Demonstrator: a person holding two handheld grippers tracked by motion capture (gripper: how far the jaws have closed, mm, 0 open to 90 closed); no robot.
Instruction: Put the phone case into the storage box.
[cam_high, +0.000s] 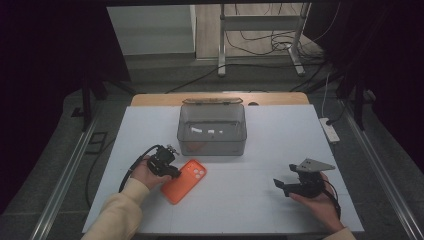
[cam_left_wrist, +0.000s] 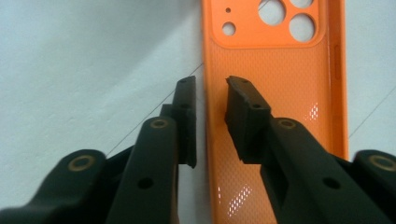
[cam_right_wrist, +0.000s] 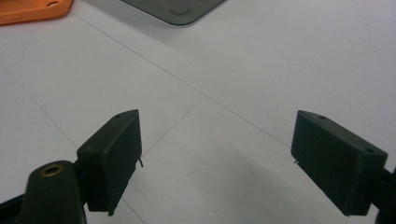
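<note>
Down at the orange silicone phone case (cam_left_wrist: 275, 93)
Its long edge sat between the left gripper (cam_left_wrist: 210, 98) jaws, narrow, pads not quite pressing; the right gripper (cam_right_wrist: 217, 154) gaped wide, empty.

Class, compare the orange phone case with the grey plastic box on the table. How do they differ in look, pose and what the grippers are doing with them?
1. The orange phone case is opaque and bright; the grey box is see-through and dull.
2. The phone case lies flat and thin; the grey box stands tall, its lid hinged open at the back.
3. The left gripper straddles the phone case's edge with narrowed jaws; the grey box is untouched by either gripper.

Both rest on the white table.
</note>
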